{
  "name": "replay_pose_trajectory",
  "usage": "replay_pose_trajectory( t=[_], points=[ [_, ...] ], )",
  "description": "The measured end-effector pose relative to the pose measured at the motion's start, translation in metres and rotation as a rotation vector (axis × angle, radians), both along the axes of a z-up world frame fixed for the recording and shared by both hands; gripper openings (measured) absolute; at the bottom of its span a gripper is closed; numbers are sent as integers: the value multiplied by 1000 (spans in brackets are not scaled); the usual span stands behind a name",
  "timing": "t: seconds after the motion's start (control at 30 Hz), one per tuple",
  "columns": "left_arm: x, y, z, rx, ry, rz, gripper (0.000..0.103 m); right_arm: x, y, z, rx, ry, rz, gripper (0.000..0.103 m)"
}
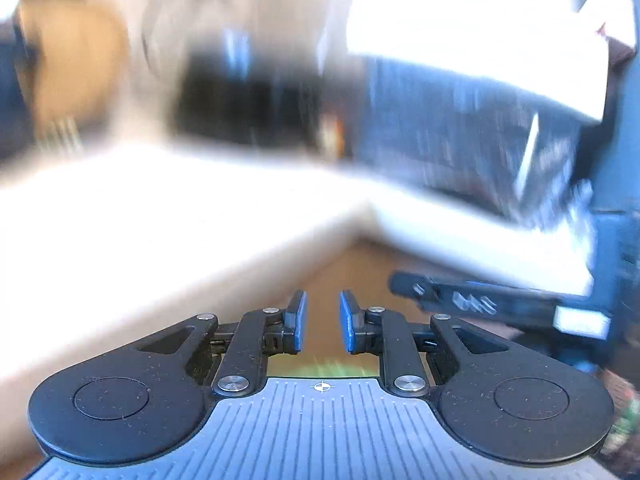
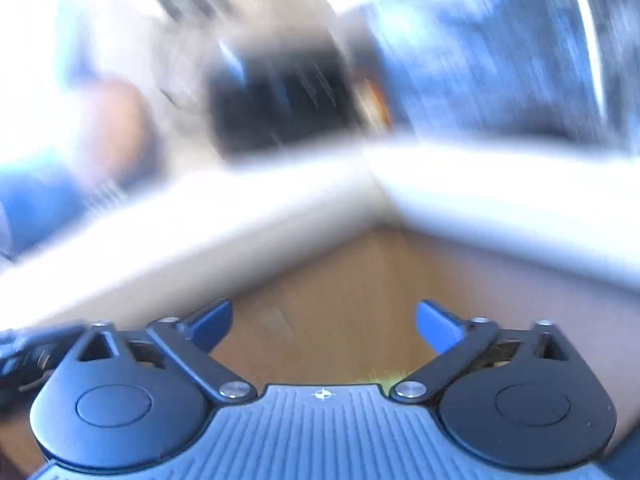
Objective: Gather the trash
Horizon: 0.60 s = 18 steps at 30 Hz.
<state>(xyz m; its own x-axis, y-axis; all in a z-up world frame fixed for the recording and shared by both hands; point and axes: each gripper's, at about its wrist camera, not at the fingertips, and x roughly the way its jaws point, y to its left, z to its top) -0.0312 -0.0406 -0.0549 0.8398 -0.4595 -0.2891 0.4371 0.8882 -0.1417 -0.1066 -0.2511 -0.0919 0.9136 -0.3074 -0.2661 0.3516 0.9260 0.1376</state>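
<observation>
Left tongs stand narrowly parted with nothing between the blue pads. Right tongs are spread wide, also empty. Both hang over a brown floor, with white ledges meeting at 12 o'clock. Motion blur hides everything beyond; I cannot pick out any trash or container.
</observation>
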Motion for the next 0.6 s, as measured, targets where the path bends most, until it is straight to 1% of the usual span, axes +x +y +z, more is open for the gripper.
replay_pose_trajectory(
  t=[0.03, 0.07, 0.1, 0.13, 0.17, 0.23, 0.3, 0.33, 0.4, 0.43, 0.47, 0.5, 0.57, 0.6],
  points=[
    [-4, 6, 15, 12, -64, 46, 22, -1, 12, 16, -22, -60, 27, 103],
    [-6, 11, 28, 28, -119, 89, 22, 1, 22, 31, -28, -101, 59, 103],
    [-7, 17, 40, 44, -164, 124, 22, 6, 32, 44, -27, -118, 96, 103],
    [-4, 22, 47, 58, -191, 149, 22, 14, 40, 55, -25, -120, 130, 103],
    [0, 28, 57, 76, -195, 172, 22, 22, 47, 66, -22, -117, 158, 103],
    [10, 38, 77, 114, -165, 186, 21, 39, 58, 85, -23, -96, 199, 103],
    [24, 55, 96, 127, -108, 176, 23, 58, 70, 100, -41, -42, 232, 103],
    [33, 65, 102, 111, -57, 188, 23, 68, 75, 105, -50, -10, 244, 103],
    [50, 78, 104, 48, 90, 241, 20, 83, 89, 104, -53, 37, 254, 103],
    [54, 79, 100, 43, 163, 262, 18, 86, 92, 101, -39, 55, 261, 103],
    [56, 79, 93, 60, 214, 275, 18, 88, 94, 95, -16, 71, 257, 103],
    [56, 79, 86, 76, 228, 286, 18, 89, 95, 88, 6, 83, 249, 103],
    [47, 78, 77, 93, 207, 323, 18, 95, 93, 79, 35, 103, 243, 103],
    [46, 78, 75, 105, 192, 335, 18, 95, 94, 76, 31, 112, 237, 103]
  ],
)
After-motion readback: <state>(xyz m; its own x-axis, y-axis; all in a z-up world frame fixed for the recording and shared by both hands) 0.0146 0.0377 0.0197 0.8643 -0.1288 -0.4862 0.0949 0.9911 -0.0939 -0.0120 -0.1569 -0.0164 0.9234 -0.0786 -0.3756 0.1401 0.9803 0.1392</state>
